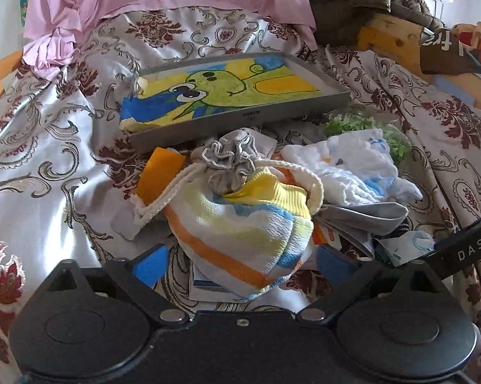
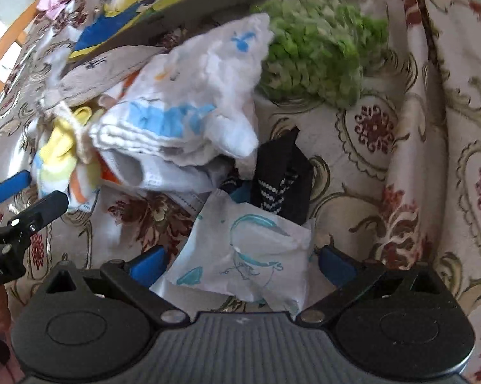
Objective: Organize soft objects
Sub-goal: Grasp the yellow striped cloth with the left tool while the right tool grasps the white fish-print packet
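Across the middle of both views: a heap of soft things on the patterned bedspread (image 1: pixel 48 147)
Left gripper (image 1: pixel 240 264): jaws wide, lower centre of its view; striped cloth bundle (image 1: pixel 240 224) lies between the blue pads, not clamped
Right gripper (image 2: pixel 240 264): jaws wide, lower centre; white printed cloth (image 2: pixel 250 256) sits between them, loose
Pile: white-and-blue muslin (image 2: pixel 189 105) upper centre; black patterned sock (image 2: pixel 282 172) just right of it; green knitted piece (image 2: pixel 320 51) upper right
Obstacles: grey tray (image 1: pixel 240 121) with a cartoon picture behind the pile; grey drawstring pouch (image 1: pixel 227 160) atop the bundle; pink fabric (image 1: pixel 112 0) upper left
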